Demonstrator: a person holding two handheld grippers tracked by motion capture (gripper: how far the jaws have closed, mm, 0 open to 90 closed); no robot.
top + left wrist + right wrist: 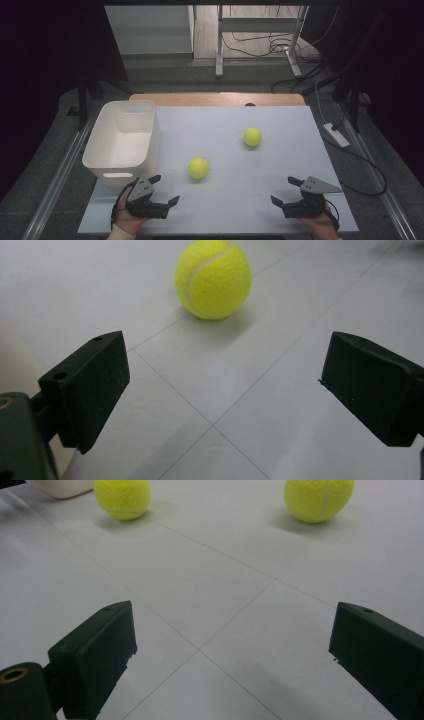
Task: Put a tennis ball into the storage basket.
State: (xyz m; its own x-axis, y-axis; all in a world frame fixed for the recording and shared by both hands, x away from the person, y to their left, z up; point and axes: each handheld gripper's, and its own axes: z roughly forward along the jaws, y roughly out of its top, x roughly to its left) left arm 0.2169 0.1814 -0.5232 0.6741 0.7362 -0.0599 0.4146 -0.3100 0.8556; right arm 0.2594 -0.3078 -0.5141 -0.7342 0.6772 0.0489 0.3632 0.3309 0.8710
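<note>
Two yellow tennis balls lie on the white table: the near ball (198,168) sits mid-table and the far ball (252,136) lies farther back to its right. My left gripper (165,190) rests near the front left edge, open and holding nothing. In the left gripper view the near ball (213,278) lies ahead of the gap between the wide-apart black jaws. My right gripper (284,191) rests at the front right, open too. The right gripper view has the near ball (122,498) at upper left and the far ball (319,499) at upper right.
A white plastic bin (122,141) with a cut-out handle stands at the table's left side, just behind my left gripper. A wooden strip (218,99) runs along the table's far edge. Cables and a power strip (336,134) lie on the floor to the right.
</note>
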